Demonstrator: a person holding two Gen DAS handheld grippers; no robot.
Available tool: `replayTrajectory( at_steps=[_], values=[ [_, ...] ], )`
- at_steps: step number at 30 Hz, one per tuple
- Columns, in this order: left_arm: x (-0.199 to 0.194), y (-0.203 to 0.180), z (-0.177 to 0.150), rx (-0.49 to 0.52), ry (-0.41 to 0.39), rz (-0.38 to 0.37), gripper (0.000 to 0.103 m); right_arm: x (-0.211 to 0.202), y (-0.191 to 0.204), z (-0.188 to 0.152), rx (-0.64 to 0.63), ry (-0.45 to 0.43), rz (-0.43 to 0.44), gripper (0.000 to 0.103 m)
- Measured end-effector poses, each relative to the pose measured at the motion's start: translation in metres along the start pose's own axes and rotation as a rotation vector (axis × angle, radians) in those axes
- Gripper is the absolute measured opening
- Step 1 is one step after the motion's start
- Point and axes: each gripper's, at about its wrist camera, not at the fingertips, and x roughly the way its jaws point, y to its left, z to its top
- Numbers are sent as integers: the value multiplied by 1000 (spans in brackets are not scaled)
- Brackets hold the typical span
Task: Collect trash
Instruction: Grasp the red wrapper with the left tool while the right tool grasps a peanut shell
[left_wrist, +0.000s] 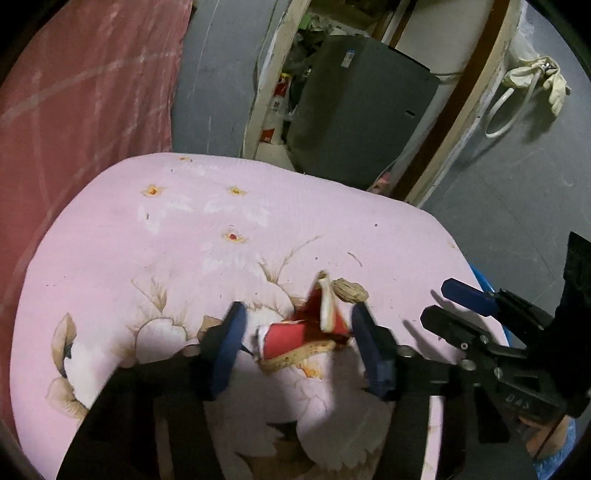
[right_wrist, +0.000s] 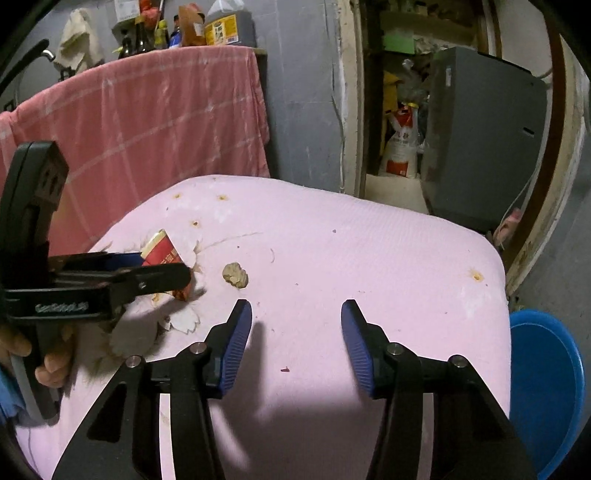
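A crushed red cigarette pack (left_wrist: 295, 338) lies on the pink flowered table cover (left_wrist: 184, 236). My left gripper (left_wrist: 295, 332) is open, with its blue pads on either side of the pack, not closed on it. A small beige crumpled lump (left_wrist: 349, 291) lies just beyond the pack; it also shows in the right wrist view (right_wrist: 235, 275). In the right wrist view the pack (right_wrist: 162, 251) sits behind the left gripper (right_wrist: 173, 273). My right gripper (right_wrist: 295, 328) is open and empty above bare cover, to the right of the lump.
A blue bin (right_wrist: 543, 387) stands low at the table's right edge. A pink checked cloth (right_wrist: 147, 122) hangs behind the table at the left. A doorway with a dark grey appliance (right_wrist: 480, 147) and sacks lies beyond. Small crumbs dot the cover.
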Motion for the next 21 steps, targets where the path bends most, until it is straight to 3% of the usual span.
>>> replayTrajectory(
  at_steps=[7,16,21],
  values=[
    [-10,17,-3,-88,-34,-23,27,17,10,9,-43,73,25,42],
    [-23,29,-6,-163,-75,-34,24,46,32,30,-84,153,102,34],
    [-23,24,-7,-172,-83,-37,23,61,38,37,-101,189,104,17]
  ],
)
